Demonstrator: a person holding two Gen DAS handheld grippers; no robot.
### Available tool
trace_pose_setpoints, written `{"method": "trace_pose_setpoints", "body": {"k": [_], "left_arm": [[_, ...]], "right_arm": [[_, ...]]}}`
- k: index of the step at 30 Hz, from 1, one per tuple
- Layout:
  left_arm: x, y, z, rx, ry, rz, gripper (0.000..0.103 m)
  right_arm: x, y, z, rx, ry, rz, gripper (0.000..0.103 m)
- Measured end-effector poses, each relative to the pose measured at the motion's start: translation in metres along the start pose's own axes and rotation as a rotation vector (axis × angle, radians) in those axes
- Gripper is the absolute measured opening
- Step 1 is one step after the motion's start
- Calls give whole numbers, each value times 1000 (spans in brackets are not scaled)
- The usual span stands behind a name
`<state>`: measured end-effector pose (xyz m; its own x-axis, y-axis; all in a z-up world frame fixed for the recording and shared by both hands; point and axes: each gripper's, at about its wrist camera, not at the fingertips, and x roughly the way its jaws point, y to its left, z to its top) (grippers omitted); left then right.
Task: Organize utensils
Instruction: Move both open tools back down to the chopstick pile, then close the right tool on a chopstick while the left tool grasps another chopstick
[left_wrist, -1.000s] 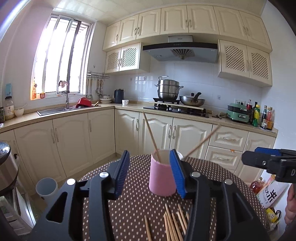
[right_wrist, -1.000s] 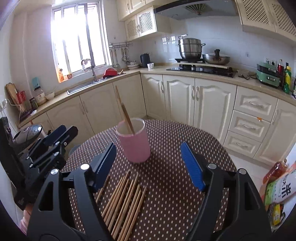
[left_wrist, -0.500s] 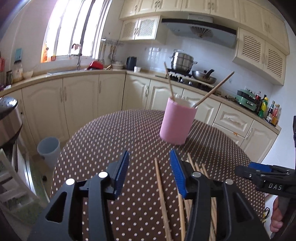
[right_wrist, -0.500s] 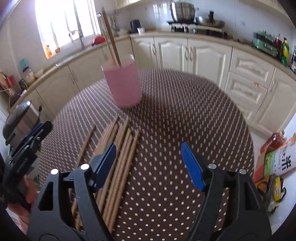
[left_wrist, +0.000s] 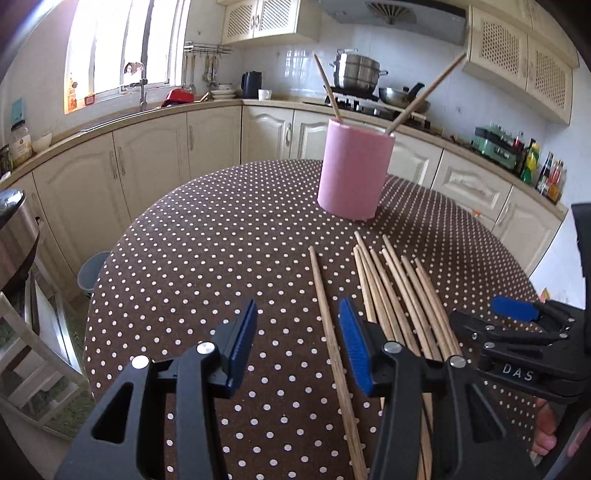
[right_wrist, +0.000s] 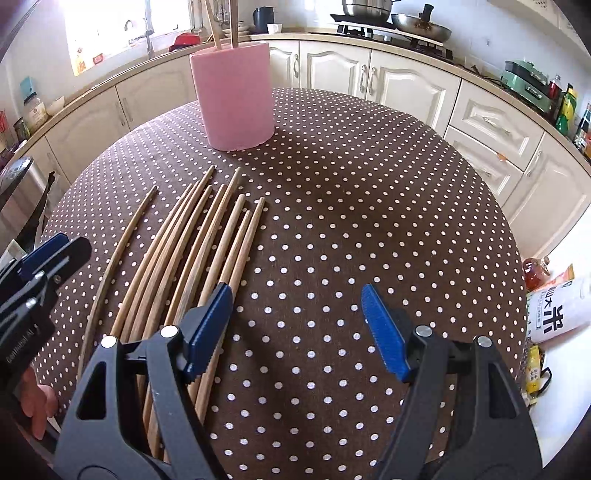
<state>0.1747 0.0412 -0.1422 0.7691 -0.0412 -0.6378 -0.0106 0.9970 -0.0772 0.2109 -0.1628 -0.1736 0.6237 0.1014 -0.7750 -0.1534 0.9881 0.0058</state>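
Chopsticks (left_wrist: 397, 291) lying loose mid-bench (left_wrist: 207, 240), long axes running toward pink cup (left_wrist: 352, 170) near far edge. One stray chopstick (left_wrist: 328, 328) between half-open, empty left gripper (left_wrist: 297, 347) jaws. Right gripper (right_wrist: 297, 325) jaws wide, empty, beside bundle.

A cup (left_wrist: 352, 171) stands on the table (left_wrist: 207, 258), toward its far side, with two chopsticks (left_wrist: 424, 96) leaning out of it. In front of the cup lies a row of loose chopsticks (right_wrist: 207, 254) side by side, and one single chopstick (left_wrist: 330, 328) sits apart, just left of the row.
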Motion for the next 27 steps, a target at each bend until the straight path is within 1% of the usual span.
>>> {"method": "trace_pose_setpoints", "body": {"k": [2,6,7,9,10,11,12,13,15,17,19,24,26,27], "left_arm": [[5,-2,1,12,26,1,46],[16,-7,6,26,84,1,46],[19,-8,7,30,97,6,46],[24,-8,9,29,113,22,46],[27,-8,9,26,124,27,46],[30,-8,9,22,140,26,47],[33,-10,10,17,147,22,48],[36,-11,10,15,153,24,48],[40,-15,12,27,157,45,51],[45,-20,14,47,169,63,54],[48,-23,16,51,177,73,59],[56,-27,21,47,184,91,59],[56,-28,20,70,177,88,45],[56,-30,21,88,176,80,30]], "right_arm": [[4,5,2,7,22,24,72],[9,15,2,-37,29,-30,69],[10,15,4,-35,29,-29,66],[11,16,6,-26,28,-27,52],[12,16,7,-21,26,-33,38],[13,14,10,-16,27,-38,32],[14,13,13,-14,29,-39,31],[15,14,15,-20,30,-37,27],[17,12,17,-21,30,-29,22],[17,11,18,-20,27,-18,14],[17,8,18,-8,24,10,12],[15,-2,16,32,24,63,7],[15,-8,16,51,29,93,6],[16,-10,17,62,33,107,6]]}}
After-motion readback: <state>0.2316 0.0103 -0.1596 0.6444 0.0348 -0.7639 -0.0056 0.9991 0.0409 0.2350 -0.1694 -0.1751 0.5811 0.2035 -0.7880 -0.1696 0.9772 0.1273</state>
